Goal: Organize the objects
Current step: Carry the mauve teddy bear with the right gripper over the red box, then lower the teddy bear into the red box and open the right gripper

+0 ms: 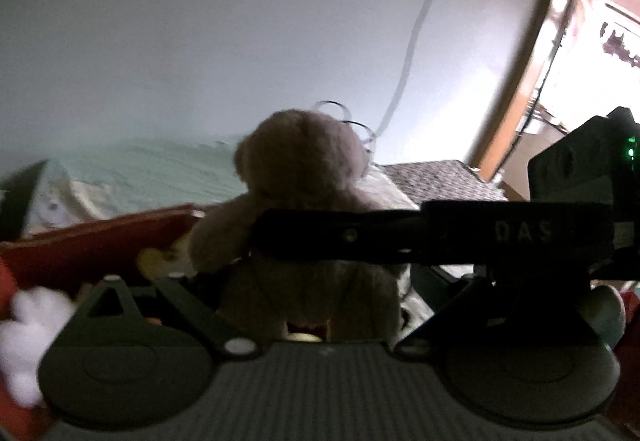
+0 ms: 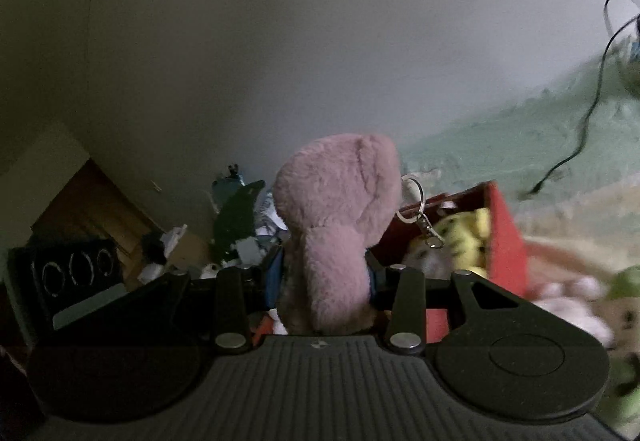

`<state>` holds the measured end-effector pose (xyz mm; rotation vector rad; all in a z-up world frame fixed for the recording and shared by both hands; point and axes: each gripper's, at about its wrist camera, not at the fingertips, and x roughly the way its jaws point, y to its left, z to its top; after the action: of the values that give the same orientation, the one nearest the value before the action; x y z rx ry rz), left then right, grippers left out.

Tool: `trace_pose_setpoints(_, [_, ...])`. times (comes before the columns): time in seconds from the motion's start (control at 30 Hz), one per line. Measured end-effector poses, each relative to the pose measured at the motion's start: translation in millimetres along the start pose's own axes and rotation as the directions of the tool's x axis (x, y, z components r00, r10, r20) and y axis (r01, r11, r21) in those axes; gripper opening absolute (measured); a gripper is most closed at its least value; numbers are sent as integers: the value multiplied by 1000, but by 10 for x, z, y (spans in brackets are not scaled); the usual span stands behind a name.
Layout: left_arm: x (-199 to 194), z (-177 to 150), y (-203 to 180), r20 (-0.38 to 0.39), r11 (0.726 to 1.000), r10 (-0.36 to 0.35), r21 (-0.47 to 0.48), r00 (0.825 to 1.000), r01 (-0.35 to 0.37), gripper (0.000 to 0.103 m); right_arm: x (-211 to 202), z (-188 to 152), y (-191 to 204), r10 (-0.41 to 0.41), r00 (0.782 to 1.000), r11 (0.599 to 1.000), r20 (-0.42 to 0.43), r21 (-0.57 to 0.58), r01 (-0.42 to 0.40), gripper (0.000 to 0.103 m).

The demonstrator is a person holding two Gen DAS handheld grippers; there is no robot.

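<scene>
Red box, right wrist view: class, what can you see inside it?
Inside the red box lies a yellow plush toy with dark spots and something pale and fluffy beside it. The pink teddy bear and the right gripper cover the box's lower contents.

Pink plush bear [image 1: 304,177] before red box [image 1: 100,241], against pale wall [image 1: 200,41]

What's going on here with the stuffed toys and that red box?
A person is sorting plush toys using two handheld grippers. The right gripper is clamped on a pink teddy bear with a metal key ring, held up in front of the red box, which already holds a yellow plush. The left wrist view shows the same bear with the right gripper's finger across it. Whether the left gripper also grips it is unclear.
</scene>
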<state>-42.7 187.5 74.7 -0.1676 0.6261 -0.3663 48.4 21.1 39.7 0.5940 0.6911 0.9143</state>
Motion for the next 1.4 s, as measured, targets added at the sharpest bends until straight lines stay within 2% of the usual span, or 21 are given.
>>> trace_pose_setpoints(0.17, [-81, 27, 369, -1, 997, 75, -30, 997, -75, 92, 472, -45, 53, 3, 1000, 999, -23, 47, -2, 42])
trace_pose_setpoints(0.33, [-30, -41, 715, -39, 991, 111, -74, 993, -113, 92, 810, -121, -30, -21, 998, 994, -61, 108, 28, 42])
trace_pose_setpoints(0.53, [188, -167, 1027, -117, 984, 97, -137, 988, -113, 90, 984, -244, -21, -125, 985, 988, -120, 78, 135, 42])
trace_pose_setpoints(0.73, [357, -305, 1197, -174, 979, 91, -163, 980, -120, 89, 1118, -288, -113, -181, 966, 976, -186, 88, 200, 44])
trace_pose_setpoints(0.9, [470, -378, 1194, -204, 981, 90, -151, 975, -122, 89, 1123, -314, -79, -212, 959, 974, -187, 38, 223, 44])
trace_pose_setpoints(1.03, [522, -447, 1263, -229, 976, 69, -185, 971, -113, 91, 1061, -289, -134, -207, 962, 973, -176, 64, 221, 45])
trace_pose_setpoints(1.17, [510, -459, 1223, -232, 979, 85, -163, 969, -125, 91, 897, -250, -193, -214, 971, 971, -109, 88, 224, 54])
trace_pose_setpoints(1.27, [511, -465, 1204, -237, 978, 106, -152, 966, -145, 91, 827, -214, -219, -214, 974, 971, -73, 97, 221, 50])
trace_pose_setpoints(1.33, [503, -467, 1201, -237, 979, 81, -165, 968, -122, 91, 839, -221, -212, -224, 972, 970, -76, 75, 230, 44])
trace_pose_setpoints(1.4, [503, -477, 1154, -239, 980, 88, -152, 967, -126, 91, 884, -243, -202, -214, 973, 972, -86, 77, 221, 41])
